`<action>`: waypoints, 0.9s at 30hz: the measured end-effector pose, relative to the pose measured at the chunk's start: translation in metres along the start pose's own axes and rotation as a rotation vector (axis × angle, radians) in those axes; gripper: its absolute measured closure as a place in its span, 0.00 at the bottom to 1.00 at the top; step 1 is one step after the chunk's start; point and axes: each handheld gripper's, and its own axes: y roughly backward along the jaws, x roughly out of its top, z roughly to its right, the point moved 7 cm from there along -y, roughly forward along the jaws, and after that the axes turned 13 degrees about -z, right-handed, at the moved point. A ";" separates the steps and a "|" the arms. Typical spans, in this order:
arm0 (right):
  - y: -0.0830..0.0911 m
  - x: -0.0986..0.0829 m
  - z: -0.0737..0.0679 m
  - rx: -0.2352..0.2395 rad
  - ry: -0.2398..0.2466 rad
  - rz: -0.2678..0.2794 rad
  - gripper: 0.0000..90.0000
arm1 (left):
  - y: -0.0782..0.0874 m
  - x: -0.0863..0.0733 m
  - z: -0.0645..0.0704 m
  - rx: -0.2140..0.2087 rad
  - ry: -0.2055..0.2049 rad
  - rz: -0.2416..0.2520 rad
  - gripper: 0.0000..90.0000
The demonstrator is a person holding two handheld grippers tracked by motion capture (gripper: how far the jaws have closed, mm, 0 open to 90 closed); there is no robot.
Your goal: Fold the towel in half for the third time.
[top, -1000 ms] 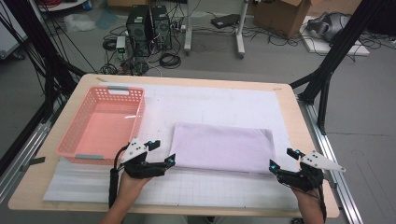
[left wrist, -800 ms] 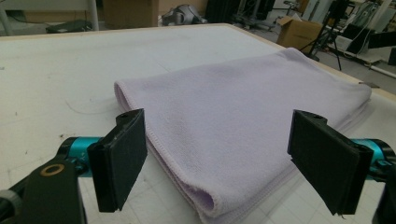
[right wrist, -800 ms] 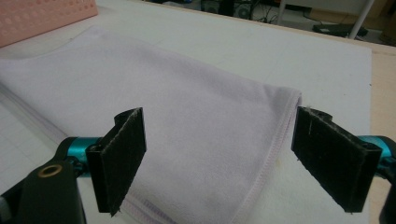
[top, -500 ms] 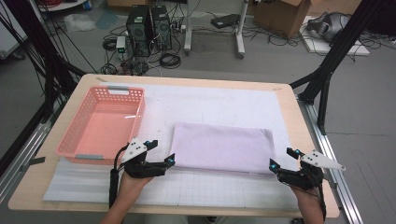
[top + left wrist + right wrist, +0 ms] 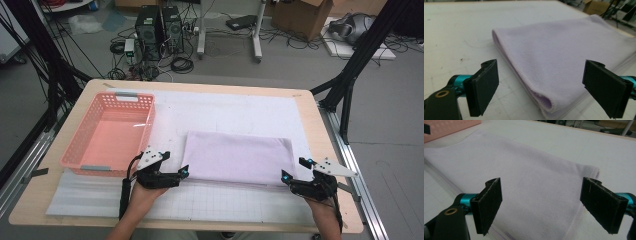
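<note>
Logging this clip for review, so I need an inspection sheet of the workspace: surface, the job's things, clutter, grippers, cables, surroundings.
Surface: wooden table under a white mat, gridded along the near edge.
Job's things: folded lilac towel lying flat on the mat, layered edges toward the person.
Clutter: pink basket at the table's left, nothing seen inside.
Grippers: left gripper open at the towel's near left corner; right gripper open at its near right corner; the jaws stand wide apart in both gripper views, not closed on cloth.
Cables: a black cable runs along the left forearm.
Surroundings: computer towers, loose floor cables, cardboard boxes, black frame struts.
</note>
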 end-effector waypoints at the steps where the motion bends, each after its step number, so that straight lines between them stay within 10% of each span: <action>1: 0.000 0.000 0.000 0.001 0.011 -0.001 0.19 | 0.000 0.000 -0.001 0.001 0.006 -0.007 0.18; 13: -0.005 0.001 -0.006 0.037 0.008 -0.017 0.19 | -0.013 -0.008 -0.008 -0.018 0.087 -0.115 0.35; 27: -0.005 0.003 -0.007 0.040 0.027 -0.014 0.19 | -0.025 -0.018 0.003 -0.017 0.028 -0.217 0.44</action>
